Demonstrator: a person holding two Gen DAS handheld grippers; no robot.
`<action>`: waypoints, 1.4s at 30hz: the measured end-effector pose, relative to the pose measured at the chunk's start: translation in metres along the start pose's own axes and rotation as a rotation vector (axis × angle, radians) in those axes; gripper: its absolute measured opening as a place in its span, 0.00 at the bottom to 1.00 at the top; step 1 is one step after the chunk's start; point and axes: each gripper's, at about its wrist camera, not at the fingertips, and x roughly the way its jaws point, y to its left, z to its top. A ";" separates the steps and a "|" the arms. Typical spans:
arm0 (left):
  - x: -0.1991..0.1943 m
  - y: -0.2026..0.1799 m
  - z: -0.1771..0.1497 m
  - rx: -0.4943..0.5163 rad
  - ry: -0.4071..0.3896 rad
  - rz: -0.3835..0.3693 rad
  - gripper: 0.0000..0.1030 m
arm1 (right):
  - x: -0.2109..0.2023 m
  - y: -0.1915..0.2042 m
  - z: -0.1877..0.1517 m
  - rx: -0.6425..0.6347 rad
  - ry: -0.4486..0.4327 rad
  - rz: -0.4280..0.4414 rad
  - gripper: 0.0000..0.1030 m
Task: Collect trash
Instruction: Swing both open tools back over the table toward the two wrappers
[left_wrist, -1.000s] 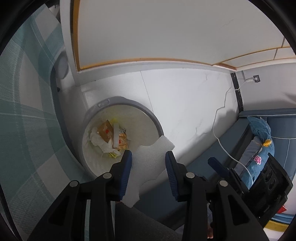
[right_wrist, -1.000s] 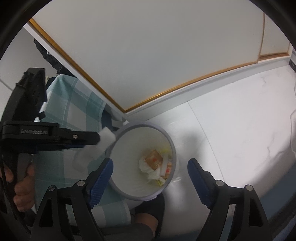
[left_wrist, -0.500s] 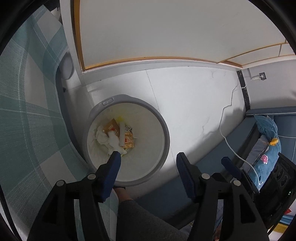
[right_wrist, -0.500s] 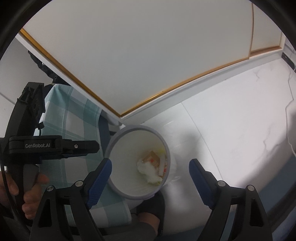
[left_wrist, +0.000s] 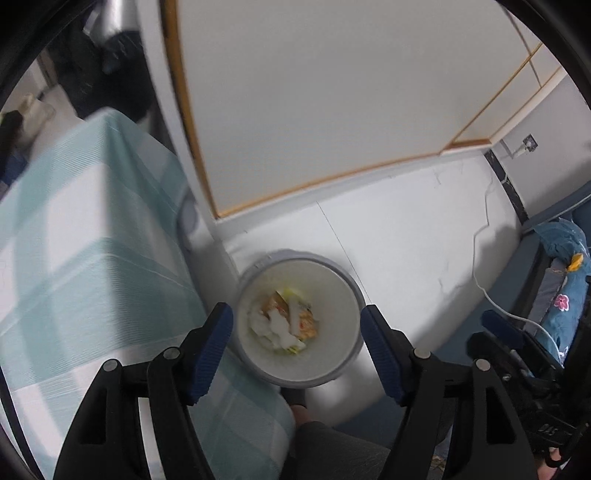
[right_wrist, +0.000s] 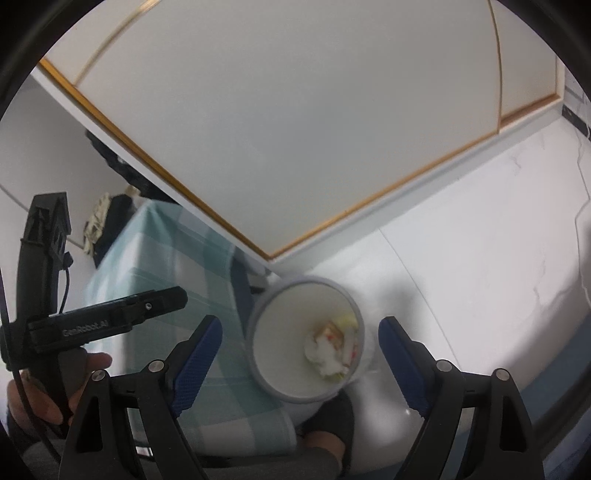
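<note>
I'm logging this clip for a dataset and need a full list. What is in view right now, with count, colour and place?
trash bin: one, grey rim, white inside, on the floor beside the covered furniture
trash: a small heap, white tissue with orange and yellow wrappers, at the bin's bottom
checked cloth: one, pale teal and white, draped over furniture next to the bin
wall panel: white with a wood-coloured edge, behind the bin
floor: white, marbled
cable: one, white, trailing across the floor
floral fabric: blue, at the far edge
left hand-held gripper: black with blue pads, jaws opening, nothing between them
right hand-held gripper: same colours, open, empty
hand: one, holding the left tool's grip
</note>
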 end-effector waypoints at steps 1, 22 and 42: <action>-0.005 0.002 -0.001 -0.008 -0.015 0.001 0.66 | -0.007 0.005 0.000 -0.007 -0.018 0.003 0.84; -0.179 0.116 -0.051 -0.213 -0.558 0.206 0.83 | -0.102 0.182 0.012 -0.337 -0.300 0.137 0.97; -0.226 0.264 -0.101 -0.515 -0.677 0.350 0.83 | -0.036 0.368 -0.021 -0.588 -0.284 0.264 1.00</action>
